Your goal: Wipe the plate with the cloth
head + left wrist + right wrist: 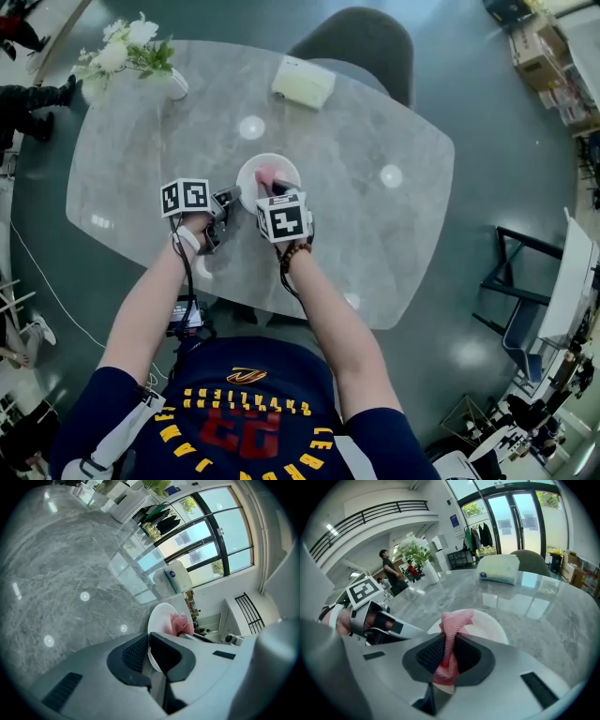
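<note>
Head view: from above the person, facing steeply down, taking in the whole grey marble table [375, 225].
Left gripper view: close, low, tilted, along the jaws toward windows [206, 531].
Right gripper view: close, along the jaws toward glass doors [511, 513].
Shared by all three: white plate [251, 178], pink cloth [266, 175].

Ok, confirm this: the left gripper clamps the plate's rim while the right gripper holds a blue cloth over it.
The cloth is pink, not blue; the right gripper view shows it. The rest stands: left gripper on the plate rim, right gripper holding the cloth over it.
</note>
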{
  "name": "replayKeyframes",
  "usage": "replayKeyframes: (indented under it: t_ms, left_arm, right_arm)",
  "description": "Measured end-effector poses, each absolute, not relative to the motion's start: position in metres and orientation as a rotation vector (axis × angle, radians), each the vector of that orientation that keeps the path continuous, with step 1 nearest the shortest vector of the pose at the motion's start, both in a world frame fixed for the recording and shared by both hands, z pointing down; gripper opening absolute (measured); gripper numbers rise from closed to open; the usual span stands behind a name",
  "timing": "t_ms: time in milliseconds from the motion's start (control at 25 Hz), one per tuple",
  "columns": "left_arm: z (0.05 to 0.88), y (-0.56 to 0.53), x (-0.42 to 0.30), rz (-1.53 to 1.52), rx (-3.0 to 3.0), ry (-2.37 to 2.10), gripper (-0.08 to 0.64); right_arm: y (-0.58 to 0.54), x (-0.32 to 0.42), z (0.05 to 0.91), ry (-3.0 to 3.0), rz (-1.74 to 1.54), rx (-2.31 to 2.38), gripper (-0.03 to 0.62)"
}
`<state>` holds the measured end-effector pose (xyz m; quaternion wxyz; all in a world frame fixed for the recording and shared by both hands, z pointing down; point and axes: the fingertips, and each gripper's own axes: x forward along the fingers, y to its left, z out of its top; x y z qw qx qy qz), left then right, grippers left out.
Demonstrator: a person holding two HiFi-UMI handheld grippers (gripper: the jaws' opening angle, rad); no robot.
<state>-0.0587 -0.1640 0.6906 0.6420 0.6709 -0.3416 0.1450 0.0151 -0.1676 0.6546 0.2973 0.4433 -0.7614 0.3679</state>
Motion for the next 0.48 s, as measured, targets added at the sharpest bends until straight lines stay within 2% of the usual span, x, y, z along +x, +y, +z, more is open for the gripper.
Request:
replayKeyframes:
  t_ms: [280, 480]
  left_arm:
    - [0.69, -0.163, -0.056, 0.315, 1.528, -0.776, 0.018]
    - [0.689, -0.163, -0.057, 0.296, 1.526, -0.772, 0.018]
  right_arm:
    - [-0.159, -0.033, 0.669, -2.031, 1.009, 1.07, 0.046]
    - [-0.158, -0.018, 0.673, -2.0, 0.982, 1.078, 0.046]
